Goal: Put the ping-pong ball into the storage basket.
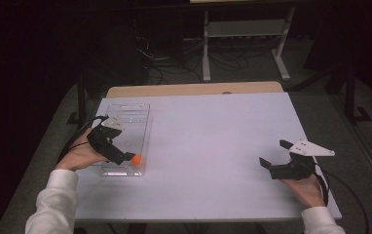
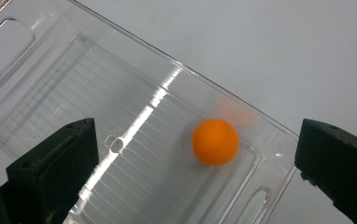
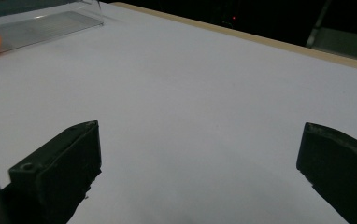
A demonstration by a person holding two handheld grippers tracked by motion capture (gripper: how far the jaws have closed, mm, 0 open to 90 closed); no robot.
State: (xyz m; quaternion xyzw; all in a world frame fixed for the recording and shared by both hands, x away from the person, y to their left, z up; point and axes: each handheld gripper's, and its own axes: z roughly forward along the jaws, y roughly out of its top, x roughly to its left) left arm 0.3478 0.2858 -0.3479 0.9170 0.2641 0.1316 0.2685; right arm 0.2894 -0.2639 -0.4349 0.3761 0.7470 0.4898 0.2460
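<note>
The table (image 1: 208, 146) is the largest thing here, a pale top with a wooden strip along its far edge, standing in a dark room with cables and a white frame on the floor behind it.

Next in size is the clear plastic tray (image 1: 140, 114), a shallow ribbed container lying on the left part of the table with its long side running away from the person. In the left gripper view its ridged floor and raised rim (image 2: 176, 70) catch streaks of light.

The left tool (image 1: 125, 158) hangs over the near end of that tray, held in the person's left hand (image 1: 79, 156), which comes in from a white sleeve. Its jaws stand wide apart and grip nothing; in the left gripper view the two black jaws sit at the lower corners with the tray floor between them.

The right tool (image 1: 273, 156) is well apart from the tray, low over the bare right side of the table in the person's right hand (image 1: 306, 187). Its jaws are also spread wide with nothing between them.

Smallest is the orange ball (image 2: 215, 141). It lies inside the tray near the tray's near end, close to a corner, between the left tool's spread jaws but touching neither. From above the ball (image 1: 138, 159) shows just past the left tool's tip.
</note>
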